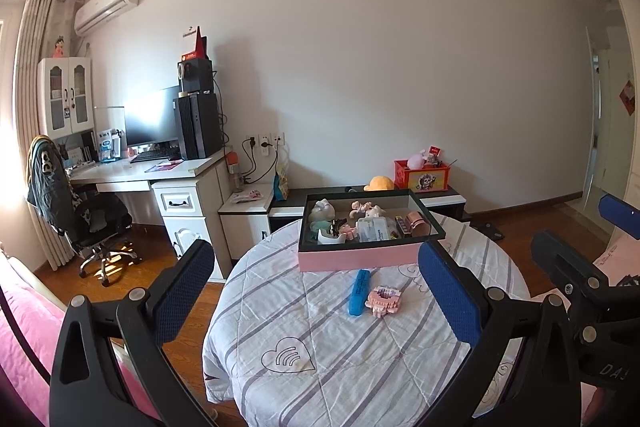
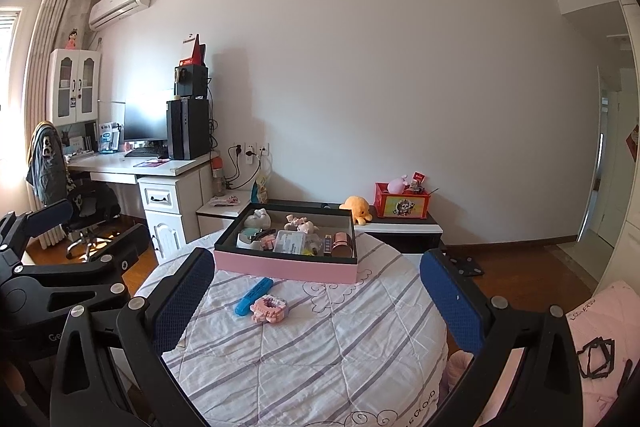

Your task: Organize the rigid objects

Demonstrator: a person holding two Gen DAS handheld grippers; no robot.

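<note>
Both grippers hang above a round surface point(image 1: 400, 367) covered with a striped quilted cloth, and neither holds anything. The left gripper point(image 1: 316, 291) has its jaws spread wide, and so does the right gripper point(image 2: 318, 295).

Two loose things lie ahead of the jaws, short of the pink box point(image 1: 360, 259). The blue bar point(image 1: 359, 291) sits just left of centre between the left jaws, lengthwise toward the box. Touching or almost touching its near end is the pink block figure point(image 1: 385, 301). In the right wrist view the same pair, blue bar point(image 2: 253, 295) and pink block figure point(image 2: 269, 309), lies nearer the left jaw than the right.

The bar looks like hard plastic: light, stiff, probably a little slick. Its narrow width suits a pinch across the long sides near the middle, so it does not swing. The block figure appears built from tiny bricks, so it is likely light but brittle; squeezing hard could pop pieces off. A gentle hold across its broader body, not its small protruding parts, seems safest.

The box point(image 2: 286, 269) already holds several small items, so free room inside looks limited. The soft cloth may give under downward pressure.
</note>
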